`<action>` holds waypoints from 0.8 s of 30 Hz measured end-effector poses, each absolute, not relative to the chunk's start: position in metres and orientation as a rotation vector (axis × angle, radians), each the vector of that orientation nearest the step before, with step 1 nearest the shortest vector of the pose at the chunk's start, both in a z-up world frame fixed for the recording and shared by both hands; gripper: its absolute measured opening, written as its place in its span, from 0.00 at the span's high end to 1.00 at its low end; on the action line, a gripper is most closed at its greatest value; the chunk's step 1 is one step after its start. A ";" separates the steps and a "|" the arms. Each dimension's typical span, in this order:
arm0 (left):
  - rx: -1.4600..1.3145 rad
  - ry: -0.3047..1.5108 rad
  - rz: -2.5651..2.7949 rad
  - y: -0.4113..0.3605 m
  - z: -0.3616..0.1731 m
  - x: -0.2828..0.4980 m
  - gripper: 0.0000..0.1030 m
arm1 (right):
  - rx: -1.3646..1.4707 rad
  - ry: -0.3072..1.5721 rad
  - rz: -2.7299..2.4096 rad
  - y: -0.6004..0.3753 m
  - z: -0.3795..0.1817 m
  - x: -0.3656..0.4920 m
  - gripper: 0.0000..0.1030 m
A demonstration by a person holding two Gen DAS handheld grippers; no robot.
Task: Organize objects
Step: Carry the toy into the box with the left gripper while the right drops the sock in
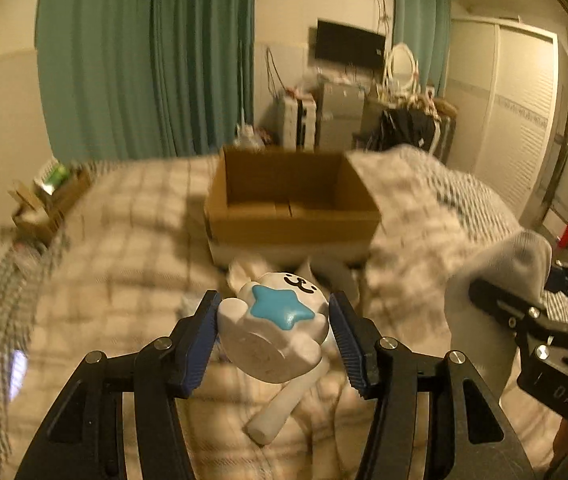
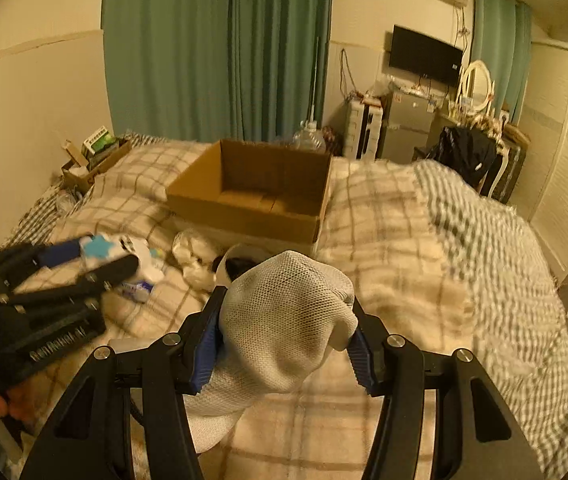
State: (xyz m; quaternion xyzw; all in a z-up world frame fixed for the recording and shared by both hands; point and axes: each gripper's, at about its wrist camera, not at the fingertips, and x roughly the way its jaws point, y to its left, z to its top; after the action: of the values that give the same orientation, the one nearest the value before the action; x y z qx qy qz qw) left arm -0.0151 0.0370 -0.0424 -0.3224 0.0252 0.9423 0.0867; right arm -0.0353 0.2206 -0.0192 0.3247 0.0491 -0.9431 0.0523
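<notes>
My left gripper (image 1: 274,332) is shut on a white toy (image 1: 280,312) with a blue star and a cat face, the blue pads (image 1: 204,340) pressing its sides above the checked bedcover. My right gripper (image 2: 286,332) is shut on a white mesh cloth (image 2: 284,320) that drapes over and below its fingers. An open cardboard box (image 1: 296,228) stands on the bed ahead of both, and its visible floor is bare. In the left wrist view the right gripper (image 1: 484,296) and mesh cloth (image 1: 500,272) sit at the right. In the right wrist view the left gripper (image 2: 104,258) and toy (image 2: 100,249) sit at the left.
On the bedcover below the toy lies a white tube (image 1: 284,404). Crumpled white plastic (image 2: 192,248), a small packet (image 2: 138,290) and a black-and-white item (image 2: 236,266) lie before the box (image 2: 244,216). A folded quilt (image 2: 484,220) rises at the right. A crate of clutter (image 2: 92,156) sits by the wall.
</notes>
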 end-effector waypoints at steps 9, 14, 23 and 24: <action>-0.800 0.037 2.841 0.032 0.024 -0.057 0.45 | 0.770 0.280 -2.936 0.215 0.048 -0.068 0.48; -0.730 0.071 2.854 0.039 0.051 -0.100 0.45 | 0.690 0.314 -2.941 0.211 0.085 -0.116 0.48; -0.746 0.119 2.853 0.055 0.045 -0.201 0.45 | 0.713 0.375 -2.908 0.201 0.093 -0.232 0.50; -0.771 0.115 2.850 0.056 0.038 -0.215 0.45 | 0.724 0.381 -2.903 0.199 0.089 -0.242 0.51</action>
State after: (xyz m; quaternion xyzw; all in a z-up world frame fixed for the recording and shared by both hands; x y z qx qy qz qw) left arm -0.2146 0.0560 0.0380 -0.2599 0.0386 0.9603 0.0935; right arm -0.2424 0.1991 0.0885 0.2397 0.1260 -0.9606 0.0626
